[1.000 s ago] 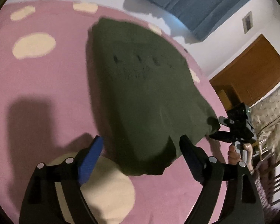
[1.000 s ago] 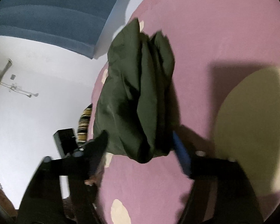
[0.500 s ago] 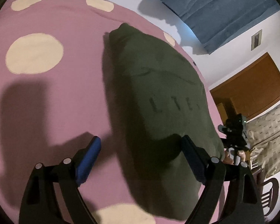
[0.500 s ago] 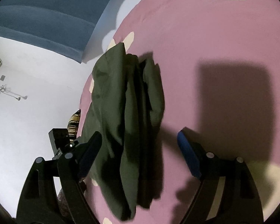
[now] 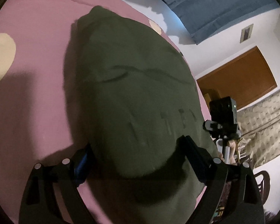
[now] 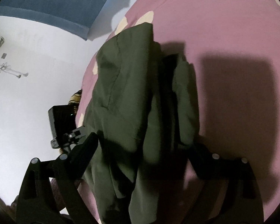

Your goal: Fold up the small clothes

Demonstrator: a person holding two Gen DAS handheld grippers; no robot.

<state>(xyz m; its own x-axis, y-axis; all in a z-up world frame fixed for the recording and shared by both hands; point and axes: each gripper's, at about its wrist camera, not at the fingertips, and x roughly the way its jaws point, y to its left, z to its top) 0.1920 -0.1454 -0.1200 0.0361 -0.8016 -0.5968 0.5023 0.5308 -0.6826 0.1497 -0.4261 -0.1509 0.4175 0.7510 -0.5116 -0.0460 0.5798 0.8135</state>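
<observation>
Folded dark green garment (image 5: 132, 100) fills mid-frame on the pink spotted bedcover (image 5: 33, 100), straddled by the left gripper (image 5: 138, 155) and right gripper (image 6: 145, 145), both spread wide and opening, pads apparently clear, likely releasing it

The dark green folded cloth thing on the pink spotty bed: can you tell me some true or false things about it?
1. The dark green folded garment lies on a pink bedcover with cream spots. True.
2. The garment is bright red. False: it is dark green.
3. It has faint letters on it. True.
4. The left gripper is clamped shut on it. False: its jaws are opening, with the garment between them.
5. The curtain is yellow. False: it is blue.
</observation>
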